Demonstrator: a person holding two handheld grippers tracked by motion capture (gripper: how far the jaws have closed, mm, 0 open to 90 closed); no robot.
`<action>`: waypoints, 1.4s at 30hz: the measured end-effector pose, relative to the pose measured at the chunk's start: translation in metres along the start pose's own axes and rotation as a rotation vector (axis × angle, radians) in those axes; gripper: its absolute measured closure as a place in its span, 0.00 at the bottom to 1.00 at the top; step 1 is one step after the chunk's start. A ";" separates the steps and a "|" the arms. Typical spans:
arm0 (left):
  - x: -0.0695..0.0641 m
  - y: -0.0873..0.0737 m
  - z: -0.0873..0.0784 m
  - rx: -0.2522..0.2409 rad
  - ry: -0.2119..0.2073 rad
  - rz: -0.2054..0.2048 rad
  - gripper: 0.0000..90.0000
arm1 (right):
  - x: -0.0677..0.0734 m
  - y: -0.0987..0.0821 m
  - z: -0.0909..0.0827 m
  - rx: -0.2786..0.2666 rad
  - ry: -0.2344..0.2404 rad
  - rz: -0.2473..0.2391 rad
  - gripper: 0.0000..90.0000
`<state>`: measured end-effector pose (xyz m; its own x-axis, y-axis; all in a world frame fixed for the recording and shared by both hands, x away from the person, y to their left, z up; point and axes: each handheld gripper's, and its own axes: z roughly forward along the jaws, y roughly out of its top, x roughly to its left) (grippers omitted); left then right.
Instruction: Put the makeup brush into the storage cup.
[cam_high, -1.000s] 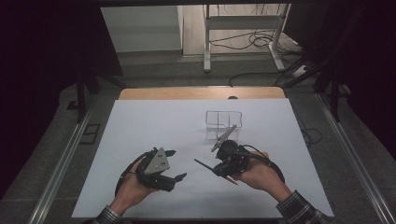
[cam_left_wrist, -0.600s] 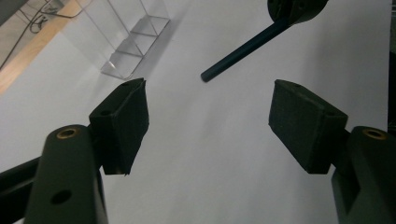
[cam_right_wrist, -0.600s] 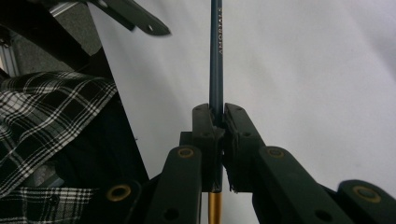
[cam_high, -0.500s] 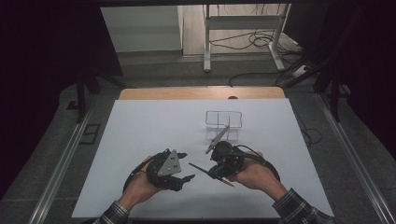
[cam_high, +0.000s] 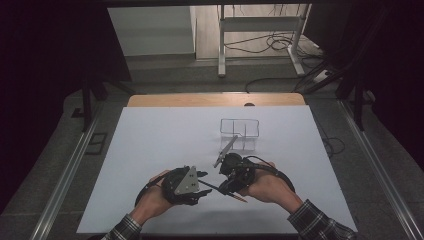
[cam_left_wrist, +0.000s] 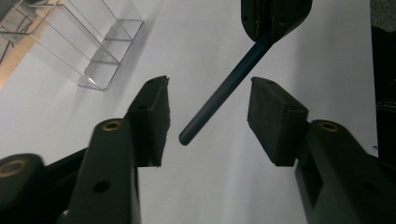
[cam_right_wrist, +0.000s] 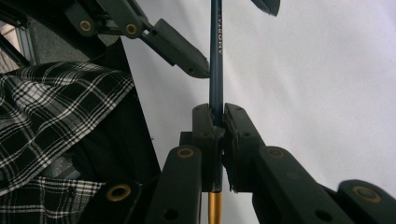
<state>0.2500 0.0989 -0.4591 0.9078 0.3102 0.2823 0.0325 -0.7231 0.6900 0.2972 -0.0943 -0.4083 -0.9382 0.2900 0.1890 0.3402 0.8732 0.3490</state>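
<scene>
A dark blue pencil (cam_high: 212, 187) with a gold end is clamped in my right gripper (cam_high: 226, 189), which is shut on its shaft (cam_right_wrist: 216, 56) near the table's front. In the right gripper view the right gripper (cam_right_wrist: 219, 112) pinches the pencil between its pads. My left gripper (cam_high: 202, 183) faces it from the left. In the left gripper view the pencil's free end (cam_left_wrist: 219, 102) lies between the jaws of the left gripper (cam_left_wrist: 208, 93). Those jaws have just been closing, and a gap still shows on both sides of the pencil.
A clear plastic compartment box (cam_high: 240, 132) stands on the white table sheet (cam_high: 150, 145) just beyond the grippers, and shows as the clear box (cam_left_wrist: 88, 46) at upper left. A plaid sleeve (cam_right_wrist: 56, 107) is close to the right gripper. Wooden table edge (cam_high: 210, 100) lies at the back.
My left gripper has shifted right toward the right gripper, and its jaws have narrowed around the pencil's free end. The right gripper has kept still with the pencil.
</scene>
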 end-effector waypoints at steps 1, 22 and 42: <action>0.000 0.000 0.000 -0.001 -0.001 0.002 0.55 | 0.000 0.000 0.000 0.000 0.000 0.000 0.93; -0.006 -0.004 0.009 0.079 -0.106 0.045 0.95 | -0.015 -0.005 -0.007 -0.071 -0.065 0.022 0.73; 0.002 -0.016 -0.003 0.067 -0.054 -0.172 0.95 | -0.016 -0.024 -0.019 -0.157 -0.113 0.046 0.64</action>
<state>0.2504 0.1129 -0.4677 0.9074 0.4008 0.1266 0.2154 -0.7022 0.6787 0.3047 -0.1276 -0.4019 -0.9197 0.3779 0.1069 0.3803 0.7889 0.4827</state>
